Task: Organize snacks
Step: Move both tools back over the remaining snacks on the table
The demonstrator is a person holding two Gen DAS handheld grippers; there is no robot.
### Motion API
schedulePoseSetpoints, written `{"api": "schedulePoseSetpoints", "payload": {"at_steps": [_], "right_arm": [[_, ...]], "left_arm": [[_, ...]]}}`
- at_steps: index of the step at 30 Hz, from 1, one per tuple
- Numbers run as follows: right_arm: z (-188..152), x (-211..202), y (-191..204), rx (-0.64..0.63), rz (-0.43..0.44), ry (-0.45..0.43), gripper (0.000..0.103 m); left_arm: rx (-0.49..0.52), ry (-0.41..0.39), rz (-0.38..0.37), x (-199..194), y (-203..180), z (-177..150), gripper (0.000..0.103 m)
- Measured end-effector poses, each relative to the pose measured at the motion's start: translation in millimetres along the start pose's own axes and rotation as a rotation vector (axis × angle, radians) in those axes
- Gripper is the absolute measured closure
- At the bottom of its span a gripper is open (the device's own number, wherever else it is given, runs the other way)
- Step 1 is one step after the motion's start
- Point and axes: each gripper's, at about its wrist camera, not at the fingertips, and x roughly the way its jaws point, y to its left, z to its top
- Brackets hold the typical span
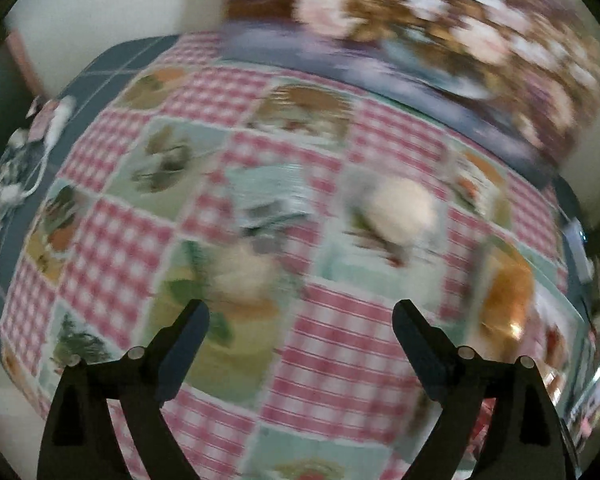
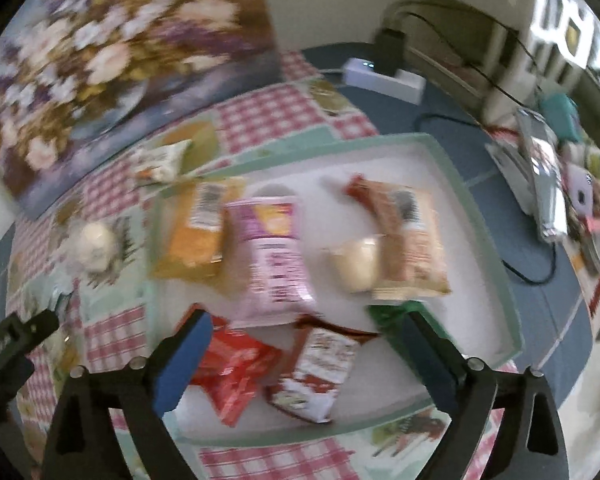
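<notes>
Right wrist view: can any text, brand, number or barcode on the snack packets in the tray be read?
None legible.
Orange packet: barcode label, blurred.
Pink packet: dark print lines, blurred.
Brown packet: dark barcode patch, blurred.
Red packet and red-white packet: print smeared.

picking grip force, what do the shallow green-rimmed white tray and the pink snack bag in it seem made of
Shallow green-rimmed white tray: probably cardboard or thin plastic, matte, with flat walls and no glare. Pink snack bag: likely thin plastic film, slightly glossy, with printed, crinkled faces. Blur leaves both uncertain.
</notes>
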Motion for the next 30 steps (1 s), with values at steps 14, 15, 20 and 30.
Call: {"api": "schedulePoseSetpoints", "payload": {"at_steps": [14, 15, 20, 30], "right_arm": [[-14, 0, 66, -0.133, 0.106, -0.048, 0.0], [-16, 0, 72, -0.145, 0.115, -0.052, 0.0], [-21, 3, 96, -0.196, 0.136, -0.057, 0.0], [-31, 11, 156, -0.307, 0.214, -0.044, 0.0]], "left_arm": [[-0.239, 0.002, 0.077, 17, 102, 18, 0.01], [-0.25, 0.005, 0.074, 19, 106, 19, 0.01], [-0.288, 0.017, 0.066, 25, 121, 23, 0.01], [-0.258, 0.072, 0.074, 51, 125, 29, 0.01]]}}
